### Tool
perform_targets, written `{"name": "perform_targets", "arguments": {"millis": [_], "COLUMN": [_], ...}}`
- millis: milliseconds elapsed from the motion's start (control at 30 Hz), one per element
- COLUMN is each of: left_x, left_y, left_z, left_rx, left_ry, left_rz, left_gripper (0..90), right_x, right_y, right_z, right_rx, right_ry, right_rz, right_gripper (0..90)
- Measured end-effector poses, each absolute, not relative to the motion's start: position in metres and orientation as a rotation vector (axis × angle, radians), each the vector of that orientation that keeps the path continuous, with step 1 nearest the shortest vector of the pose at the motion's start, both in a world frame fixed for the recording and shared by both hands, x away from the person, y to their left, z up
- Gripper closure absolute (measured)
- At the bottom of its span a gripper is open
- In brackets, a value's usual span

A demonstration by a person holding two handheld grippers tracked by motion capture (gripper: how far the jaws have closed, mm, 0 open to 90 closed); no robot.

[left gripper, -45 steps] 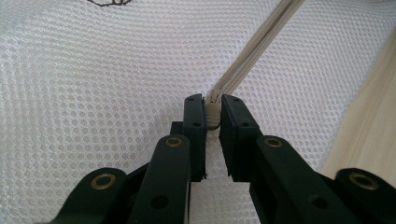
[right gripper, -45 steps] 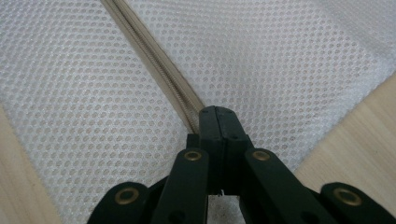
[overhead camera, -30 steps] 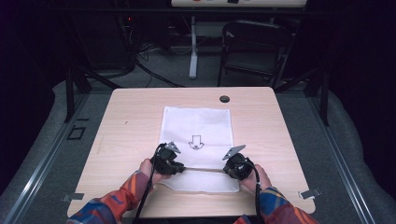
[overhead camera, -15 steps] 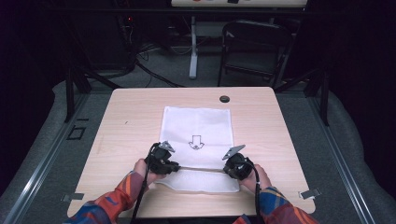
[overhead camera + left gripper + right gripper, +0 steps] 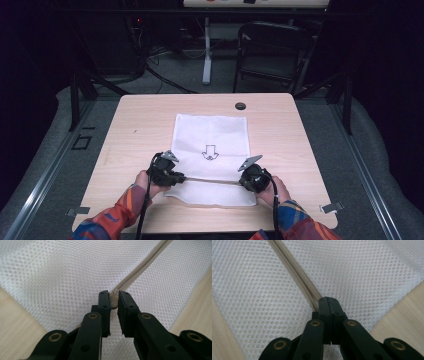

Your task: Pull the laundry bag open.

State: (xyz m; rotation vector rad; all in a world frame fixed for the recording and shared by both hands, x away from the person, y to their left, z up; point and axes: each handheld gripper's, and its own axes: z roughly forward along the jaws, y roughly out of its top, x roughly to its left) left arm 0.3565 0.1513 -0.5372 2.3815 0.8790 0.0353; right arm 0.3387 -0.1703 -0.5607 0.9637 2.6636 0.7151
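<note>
White mesh laundry bag point(image 5: 212, 137) on pale wooden table point(image 5: 135, 125), left gripper point(image 5: 114, 298) pinching beige zipper pull point(image 5: 114, 301), right gripper point(image 5: 329, 302) fully closed on beige zipper tape point(image 5: 294, 270)

You have a white mesh bag point(image 5: 212, 137) lying flat at the centre of the high view, its long side running up the frame. A black downward arrow point(image 5: 209, 151) is printed near its middle. A beige zipper point(image 5: 212, 180) crosses its lower part from left to right, drawn taut in a thin straight line. In the left gripper view the zipper pull point(image 5: 114, 300) stands at frame centre, with the closed zipper track running off to the upper right.
</note>
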Motion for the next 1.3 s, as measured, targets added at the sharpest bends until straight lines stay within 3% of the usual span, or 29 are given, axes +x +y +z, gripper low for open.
{"name": "perform_targets", "arguments": {"millis": [1300], "left_x": [0.353], "left_y": [0.181], "left_z": [-0.529], "left_rx": [2.346], "left_ry": [0.954], "left_rz": [0.078], "left_gripper": [80.8], "right_x": [0.339], "right_y": [-0.171], "right_z": [-0.560], "right_rx": [0.969], "right_ry": [2.669], "right_rz": [0.709], "right_gripper": [90.0]}}
